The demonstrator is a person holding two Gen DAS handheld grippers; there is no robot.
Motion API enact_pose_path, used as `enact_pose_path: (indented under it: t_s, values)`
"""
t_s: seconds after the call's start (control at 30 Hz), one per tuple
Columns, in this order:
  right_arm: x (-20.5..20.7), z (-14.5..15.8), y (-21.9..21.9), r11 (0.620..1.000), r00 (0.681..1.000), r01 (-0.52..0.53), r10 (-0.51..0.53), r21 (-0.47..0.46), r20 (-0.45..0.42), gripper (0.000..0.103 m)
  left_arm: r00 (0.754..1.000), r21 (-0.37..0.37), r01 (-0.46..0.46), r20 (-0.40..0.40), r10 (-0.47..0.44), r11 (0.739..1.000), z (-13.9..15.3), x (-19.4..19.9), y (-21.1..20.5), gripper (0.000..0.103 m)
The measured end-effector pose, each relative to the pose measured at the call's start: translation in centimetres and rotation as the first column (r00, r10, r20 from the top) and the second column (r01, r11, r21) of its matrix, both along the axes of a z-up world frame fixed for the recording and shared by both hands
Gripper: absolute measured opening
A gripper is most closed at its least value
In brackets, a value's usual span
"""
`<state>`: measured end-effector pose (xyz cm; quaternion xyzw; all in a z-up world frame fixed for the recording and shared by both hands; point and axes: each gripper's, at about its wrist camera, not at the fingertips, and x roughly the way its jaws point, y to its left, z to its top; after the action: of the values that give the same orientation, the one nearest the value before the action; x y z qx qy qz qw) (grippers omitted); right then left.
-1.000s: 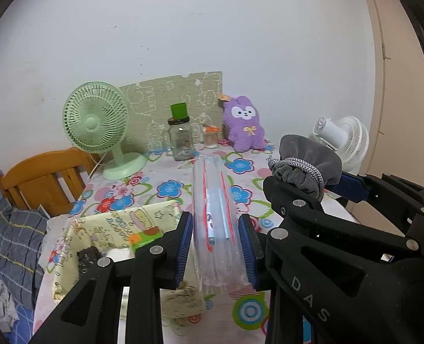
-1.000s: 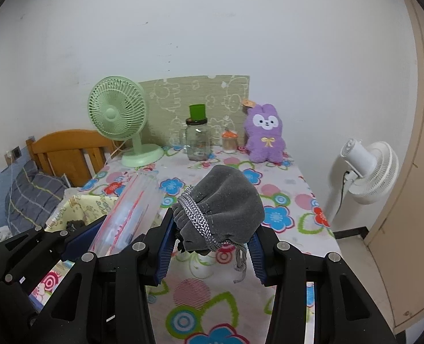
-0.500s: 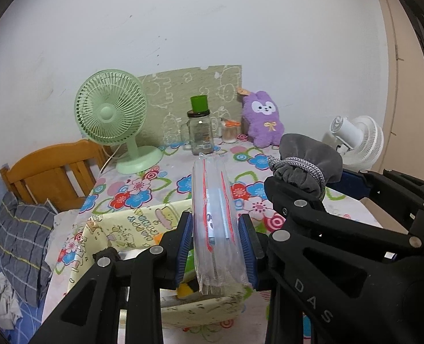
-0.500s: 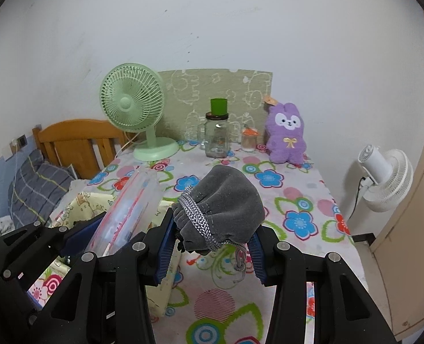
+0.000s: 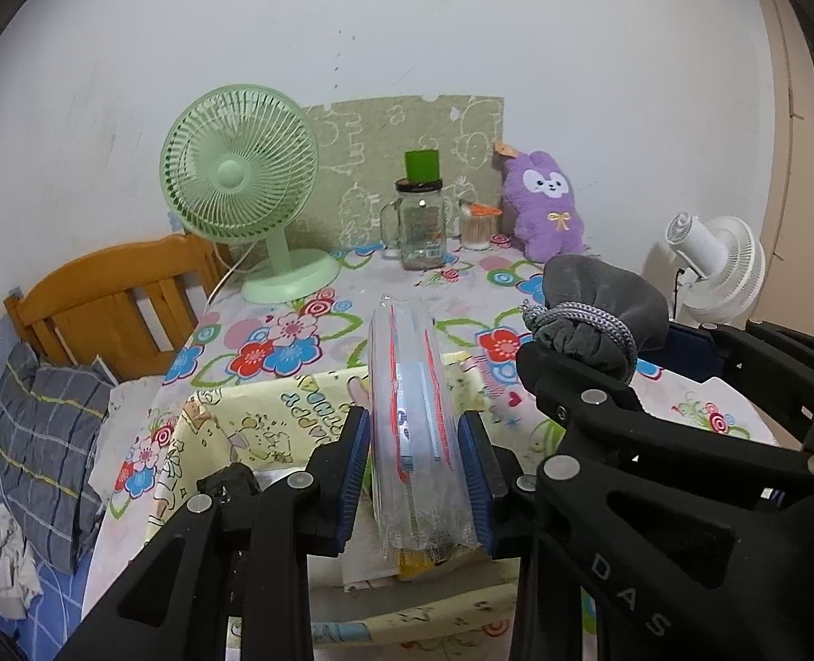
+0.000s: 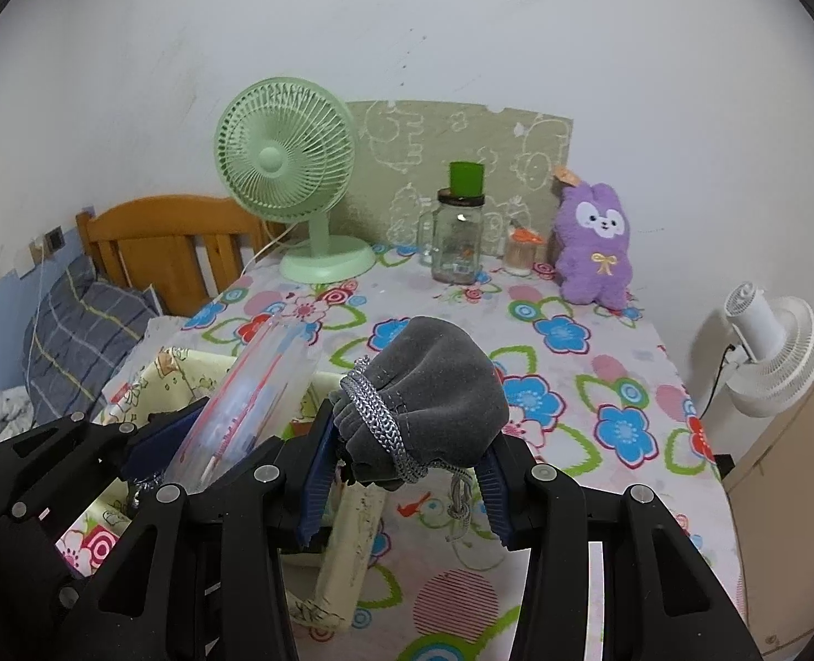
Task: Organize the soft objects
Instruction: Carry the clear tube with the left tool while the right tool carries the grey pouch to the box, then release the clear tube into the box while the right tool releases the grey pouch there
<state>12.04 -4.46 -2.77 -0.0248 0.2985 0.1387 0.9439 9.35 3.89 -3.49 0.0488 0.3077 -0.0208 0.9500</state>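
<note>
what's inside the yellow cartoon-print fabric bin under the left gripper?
In the yellow cartoon-print fabric bin, a small black object and something yellow-orange show. The rest is covered by the left gripper and its clear zip bag.

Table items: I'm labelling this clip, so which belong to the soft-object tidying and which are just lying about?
Job:
left gripper holding clear plastic bag
right gripper holding grey drawstring pouch
yellow fabric bin

Lying about:
green fan
glass jar
purple plush bunny
white fan
</note>
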Motion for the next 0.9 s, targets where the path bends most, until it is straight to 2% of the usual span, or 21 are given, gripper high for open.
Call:
enact_pose_path:
  t_s: [0.3, 0.4, 0.5, 0.57, 0.8, 0.9]
  values:
    - [1.3, -1.6, 2.5, 0.998, 0.997, -0.065, 0.064, -0.019, -0.048, 0.049, 0.997, -0.014, -0.038, -0.065, 0.037, 0.999, -1.8, 0.9, 2.2, 0.035]
    - [1.6, -2.1, 3.2, 0.996, 0.994, -0.085, 0.084, -0.013, -0.069, 0.049, 0.996, -0.028, -0.053, -0.073, 0.051, 0.998, -2.1, 0.7, 2.7, 0.038]
    - [1.8, -2.4, 3.6, 0.995, 0.992, -0.099, 0.098, -0.011, -0.084, 0.049, 0.995, -0.035, -0.056, -0.083, 0.053, 0.998, -2.3, 0.6, 3.0, 0.046]
    - [1.8, -2.6, 4.0, 0.994, 0.990, -0.108, 0.107, -0.007, -0.091, 0.049, 0.994, -0.042, -0.060, -0.090, 0.057, 0.997, -2.4, 0.5, 3.3, 0.059]
    - [1.9, -3.0, 4.8, 0.990, 0.984, -0.140, 0.142, 0.024, -0.111, 0.050, 0.993, -0.061, -0.081, -0.093, 0.075, 0.995, -2.5, 0.2, 4.1, 0.068]
    - [1.9, -3.1, 5.0, 0.988, 0.981, -0.149, 0.153, 0.036, -0.122, 0.053, 0.992, -0.058, -0.092, -0.093, 0.086, 0.994, -2.6, 0.0, 4.4, 0.074]
